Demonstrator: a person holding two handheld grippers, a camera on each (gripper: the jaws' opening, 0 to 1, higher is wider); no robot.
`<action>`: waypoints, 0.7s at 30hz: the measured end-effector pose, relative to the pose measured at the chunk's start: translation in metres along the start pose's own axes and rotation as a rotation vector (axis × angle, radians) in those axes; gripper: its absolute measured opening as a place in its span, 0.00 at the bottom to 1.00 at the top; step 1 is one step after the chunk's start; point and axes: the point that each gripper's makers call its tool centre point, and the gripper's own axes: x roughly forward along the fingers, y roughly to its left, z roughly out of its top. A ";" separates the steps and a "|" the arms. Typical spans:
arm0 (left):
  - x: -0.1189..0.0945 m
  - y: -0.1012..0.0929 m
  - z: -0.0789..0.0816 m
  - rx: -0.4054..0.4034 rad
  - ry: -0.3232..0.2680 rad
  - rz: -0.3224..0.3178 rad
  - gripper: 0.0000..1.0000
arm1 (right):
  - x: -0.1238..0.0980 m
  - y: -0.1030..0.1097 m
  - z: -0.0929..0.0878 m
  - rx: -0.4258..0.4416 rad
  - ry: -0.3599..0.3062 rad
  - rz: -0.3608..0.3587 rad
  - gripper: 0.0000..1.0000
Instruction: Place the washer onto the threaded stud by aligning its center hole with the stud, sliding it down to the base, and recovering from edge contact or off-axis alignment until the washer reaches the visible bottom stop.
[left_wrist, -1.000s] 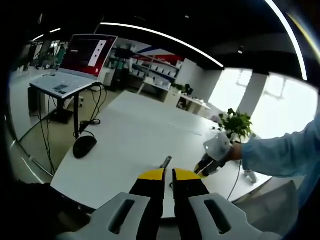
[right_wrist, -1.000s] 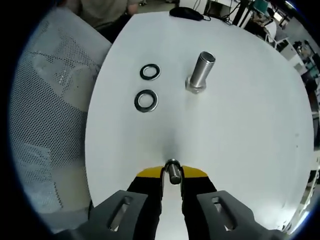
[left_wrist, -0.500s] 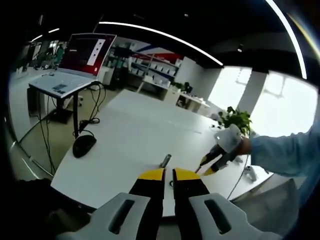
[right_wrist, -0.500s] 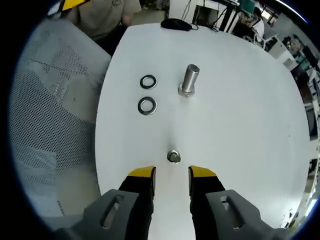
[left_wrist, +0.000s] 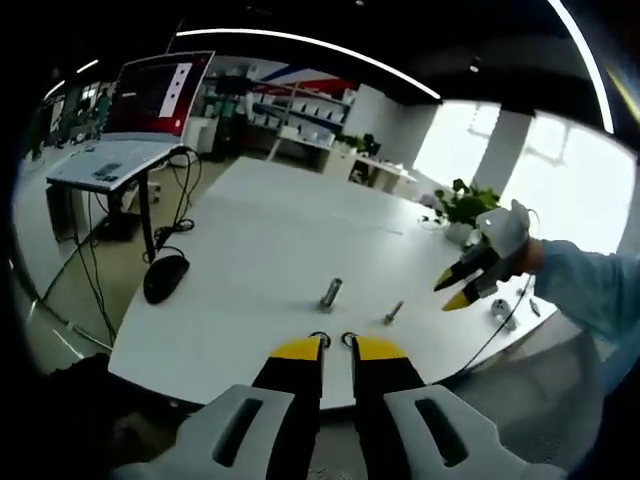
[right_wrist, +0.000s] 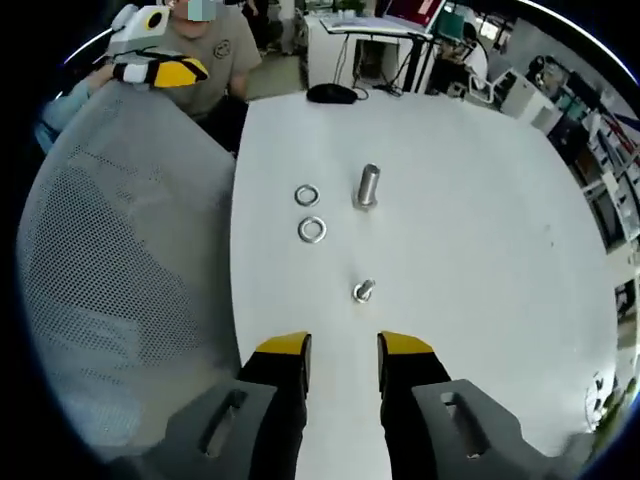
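Both grippers (right_wrist: 341, 347) (left_wrist: 337, 347) empty; two washers (right_wrist: 307, 195) (right_wrist: 312, 229), two studs (right_wrist: 367, 187) (right_wrist: 363, 291).

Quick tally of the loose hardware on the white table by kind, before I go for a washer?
Washers: 2, nearer washer and farther washer
Large threaded stud: 1
Small bolt: 1
Total: 4

An open-plan office: long white tables (left_wrist: 270, 250), a monitor (left_wrist: 160, 95), shelving (left_wrist: 300, 110), ceiling strip lights (left_wrist: 300, 45).
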 end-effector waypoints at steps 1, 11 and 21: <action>0.000 -0.002 -0.005 0.009 0.034 -0.013 0.08 | -0.003 0.000 0.000 0.004 -0.004 -0.006 0.28; 0.001 -0.008 -0.011 0.068 0.073 -0.048 0.13 | -0.024 0.015 0.001 -0.010 -0.021 -0.035 0.27; 0.003 -0.007 -0.020 0.121 0.133 -0.038 0.18 | -0.027 0.018 0.007 -0.025 -0.010 -0.045 0.27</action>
